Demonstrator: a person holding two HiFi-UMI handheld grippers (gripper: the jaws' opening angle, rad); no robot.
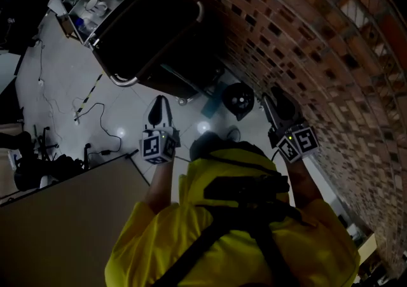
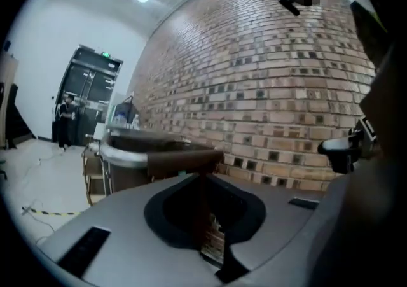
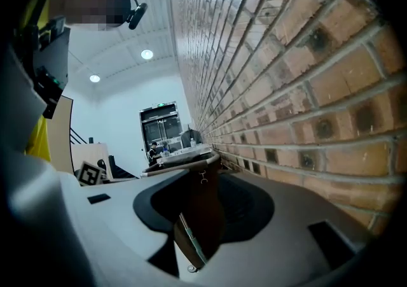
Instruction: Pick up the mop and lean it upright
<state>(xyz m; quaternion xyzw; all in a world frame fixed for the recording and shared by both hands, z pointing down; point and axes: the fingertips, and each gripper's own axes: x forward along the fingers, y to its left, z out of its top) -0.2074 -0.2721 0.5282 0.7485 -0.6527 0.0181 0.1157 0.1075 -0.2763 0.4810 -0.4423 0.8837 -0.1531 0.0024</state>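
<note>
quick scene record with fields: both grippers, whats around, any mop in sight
left gripper: jaws together, nothing between them
right gripper: jaws together, nothing between them
wall: brick wall, close beside the right gripper
cart: black cart with metal rim, ahead by the wall
floor: pale, cables lying on it
mop: not seen in any view

We log, head view:
- Brick wall [image 1: 331, 37] runs along right side, near to far.
- Cart [image 1: 149, 25] far, left of wall, close against it.
- Shelf [image 1: 89, 9] with small items beyond cart, farther left.
- Round object [image 1: 238, 98] on floor [image 1: 57, 88] at wall foot, near side of cart.
- Cable [image 1: 95, 117] on floor, left of cart.
- Board [image 1: 63, 209] near left.
- Left gripper [image 1: 159, 111] ahead of us.
- Right gripper [image 1: 280, 106] just beside wall.
</note>
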